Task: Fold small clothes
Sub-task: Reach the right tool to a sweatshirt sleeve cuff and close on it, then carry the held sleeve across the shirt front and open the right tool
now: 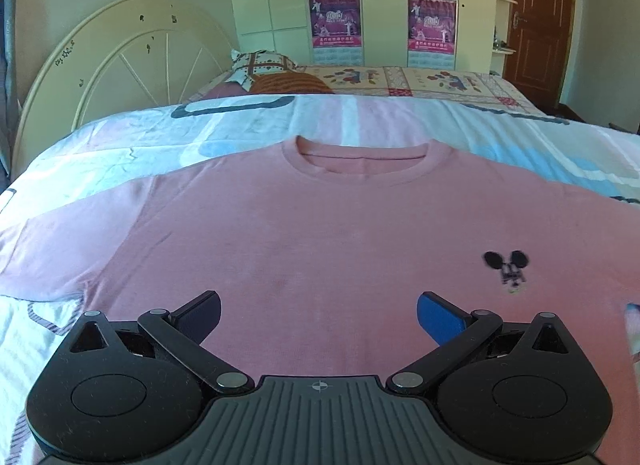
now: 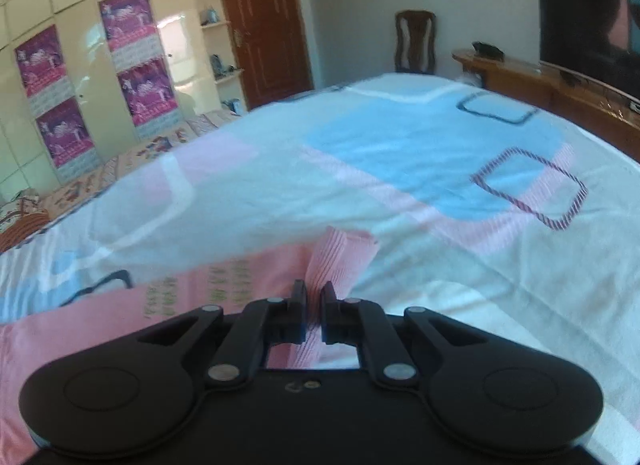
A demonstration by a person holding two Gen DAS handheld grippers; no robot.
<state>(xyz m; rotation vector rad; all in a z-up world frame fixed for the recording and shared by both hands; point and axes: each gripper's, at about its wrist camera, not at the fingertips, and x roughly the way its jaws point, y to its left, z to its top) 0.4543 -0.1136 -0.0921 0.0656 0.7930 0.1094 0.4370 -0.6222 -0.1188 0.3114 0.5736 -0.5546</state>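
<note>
Through my left wrist camera, my left fingers (image 1: 319, 319) stand wide apart with nothing between them, held over the lower part of a pink T-shirt (image 1: 320, 233). The shirt lies flat and face up on the bed (image 1: 240, 121), its collar (image 1: 362, 161) straight ahead of my fingers and one sleeve (image 1: 52, 253) spread out to the left of them. A small dark mouse-head print (image 1: 507, 268) sits ahead and to the right of my right-hand finger; whatever lettering it carries is too blurred to read. The posters (image 1: 336, 21) on the wardrobe beyond the bed have writing I cannot make out.

Through my right wrist camera, my right fingers (image 2: 313, 297) are pinched together on a ribbed pink cuff (image 2: 340, 261), which stands up just ahead of them. More pink cloth (image 2: 120, 321) with faint green marks, unreadable, lies left of the fingers on the bed.

The risk, as I judge it: the hold on the cuff is narrow, so it could slip out when I pull. With only one side gripped, dragging it could bunch the cloth and skew the fold. My empty left fingers could also snag the bedsheet (image 2: 400, 145) along with the shirt when they close.
</note>
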